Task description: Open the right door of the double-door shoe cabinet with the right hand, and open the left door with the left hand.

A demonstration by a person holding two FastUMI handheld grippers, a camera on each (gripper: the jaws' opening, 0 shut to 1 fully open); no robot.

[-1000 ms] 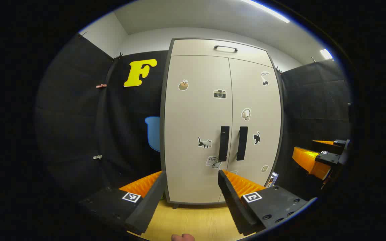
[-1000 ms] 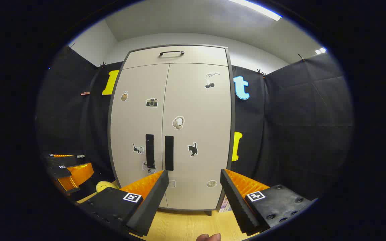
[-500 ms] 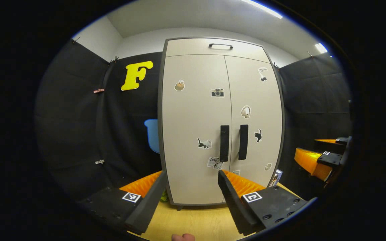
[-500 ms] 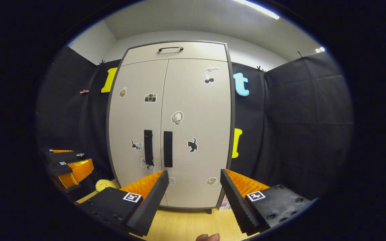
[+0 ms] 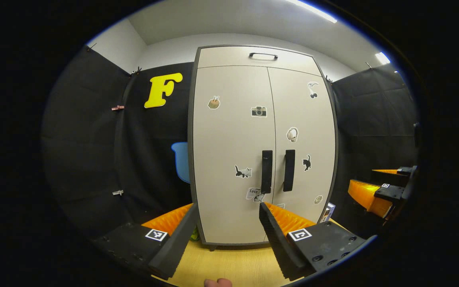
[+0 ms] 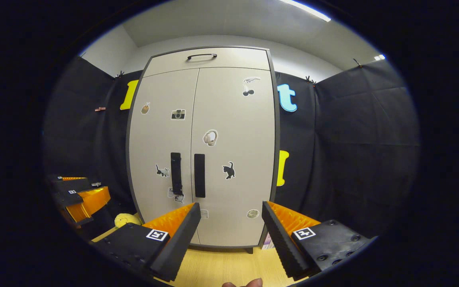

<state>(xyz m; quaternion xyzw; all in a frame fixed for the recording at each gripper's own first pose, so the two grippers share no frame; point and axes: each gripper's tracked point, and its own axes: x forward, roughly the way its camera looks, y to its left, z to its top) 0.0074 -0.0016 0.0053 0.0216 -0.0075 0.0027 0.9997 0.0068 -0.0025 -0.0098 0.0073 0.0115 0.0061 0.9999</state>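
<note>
**Ana:** Ridged fingers (image 5: 271, 223) spread wide on the left gripper (image 5: 227, 221), nothing between them, well short of the tall beige double-door shoe cabinet (image 5: 229, 223).

**Ben:** Same on the right gripper (image 6: 231, 219): fingers (image 6: 273, 223) parted and empty, aimed at the cabinet's lower half.

**Ana:** Both doors sit flush. Left door (image 5: 231, 139), right door (image 5: 305, 119), each with a black vertical bar handle beside the centre seam: left handle (image 5: 267, 171), right handle (image 5: 289, 170).

**Ben:** From the right gripper view, the right handle sits up and left of the open fingers, apart from them.

**Ana:** Small stickers dot the doors: a camera (image 5: 259, 111), two black cats. Above the doors, a shallow top panel with a dark curved handle (image 5: 263, 55).

**Ben:** Pale wooden floor (image 6: 221, 267) underneath, a soft yellow object (image 6: 126, 220) at the cabinet's lower left.

**Ana:** The right gripper shows at the far right edge of the left gripper view, level with the handles.
</note>
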